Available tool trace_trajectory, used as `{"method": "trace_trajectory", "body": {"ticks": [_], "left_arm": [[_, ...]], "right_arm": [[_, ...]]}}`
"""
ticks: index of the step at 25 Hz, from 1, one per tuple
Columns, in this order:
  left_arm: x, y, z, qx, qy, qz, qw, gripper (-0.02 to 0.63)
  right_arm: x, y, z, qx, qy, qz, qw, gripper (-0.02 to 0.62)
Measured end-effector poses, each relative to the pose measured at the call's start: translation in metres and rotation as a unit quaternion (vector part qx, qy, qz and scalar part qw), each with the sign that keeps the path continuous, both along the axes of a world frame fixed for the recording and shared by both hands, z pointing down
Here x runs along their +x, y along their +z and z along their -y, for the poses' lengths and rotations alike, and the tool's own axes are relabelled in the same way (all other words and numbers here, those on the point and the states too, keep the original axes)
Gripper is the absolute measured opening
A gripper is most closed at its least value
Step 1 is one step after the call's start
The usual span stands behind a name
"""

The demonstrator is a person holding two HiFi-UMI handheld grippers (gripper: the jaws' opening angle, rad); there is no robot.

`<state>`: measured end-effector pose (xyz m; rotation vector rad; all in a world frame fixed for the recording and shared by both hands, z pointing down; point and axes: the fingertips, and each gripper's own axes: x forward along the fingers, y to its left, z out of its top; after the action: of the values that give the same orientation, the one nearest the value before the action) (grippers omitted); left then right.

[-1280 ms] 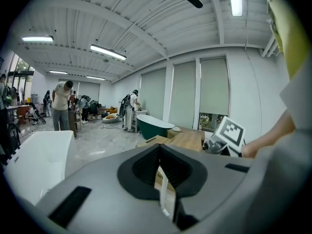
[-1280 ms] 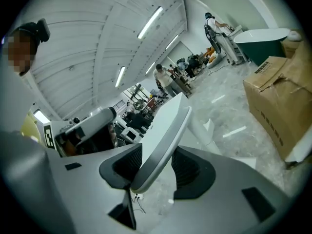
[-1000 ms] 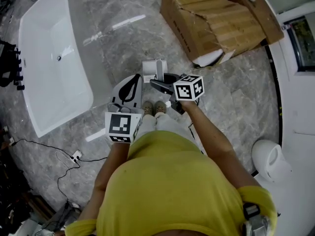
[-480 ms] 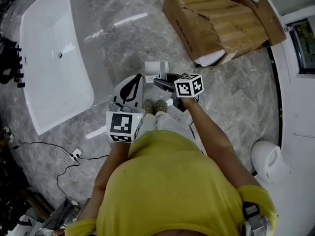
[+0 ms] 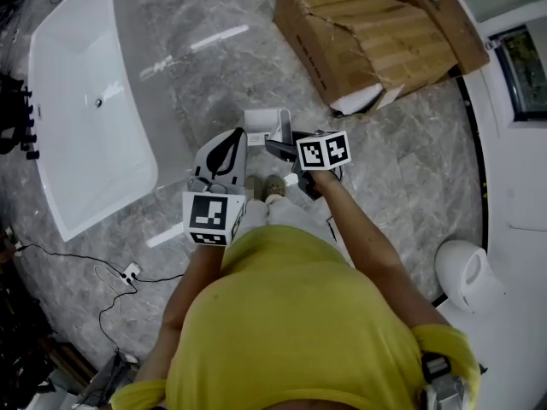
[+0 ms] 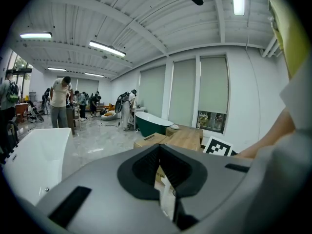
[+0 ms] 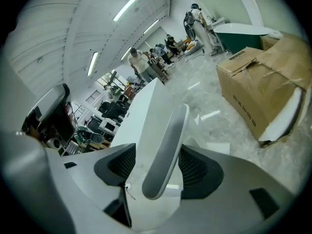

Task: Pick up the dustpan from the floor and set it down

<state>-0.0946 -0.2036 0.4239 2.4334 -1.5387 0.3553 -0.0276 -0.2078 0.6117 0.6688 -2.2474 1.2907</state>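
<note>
The right gripper (image 7: 158,165) has its 2 dark ribbed fingers (image 7: 199,168) spread, and they have just been opening. Between them rises the long curved handle (image 7: 165,145) of the pale grey plastic dustpan (image 5: 265,125). A gap shows at 1 pad, so we read no grip on it. The left gripper (image 6: 159,165) has its 2 fingers pressed together on nothing and hangs beside the right one, apart from the handle.

The dustpan stands on the grey marbled stone floor (image 5: 214,67), with its pan apparently flat, just ahead of the person's brown shoes (image 5: 275,184). It lies between the long edge of the white rectangular bathtub (image 5: 85,118) and the near corner of the torn brown cardboard box (image 5: 367,32).

We judge this step to be the letting go once the dustpan is down, though the open fingers could equally be lining up for a grasp. To release it well, we should first see that the pan rests fully on the floor and the handle stands by itself. Then we draw the right gripper straight back along its own line, with both fingers clear of the handle, so that neither one drags or tips it. The left gripper is best kept where it is.
</note>
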Motion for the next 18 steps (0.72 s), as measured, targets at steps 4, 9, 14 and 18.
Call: {"method": "trace_trajectory", "body": {"ticks": [4, 9, 14, 18], "left_arm": [[0.008, 0.0, -0.001, 0.003, 0.007, -0.002, 1.0, 0.0], [0.019, -0.006, -0.001, 0.011, 0.018, -0.003, 0.9998, 0.0], [0.026, -0.023, 0.007, 0.036, 0.021, -0.001, 0.9991, 0.0], [0.021, -0.05, 0.017, 0.07, 0.005, -0.006, 0.9975, 0.0]], "right_arm": [[0.018, -0.014, 0.011, 0.04, 0.041, -0.036, 0.998, 0.316], [0.047, -0.059, 0.033, 0.172, 0.082, -0.102, 0.976, 0.183], [0.058, -0.151, 0.049, 0.322, 0.117, -0.098, 0.934, 0.011], [0.061, -0.223, 0.052, 0.418, 0.142, -0.088, 0.893, 0.011]]}}
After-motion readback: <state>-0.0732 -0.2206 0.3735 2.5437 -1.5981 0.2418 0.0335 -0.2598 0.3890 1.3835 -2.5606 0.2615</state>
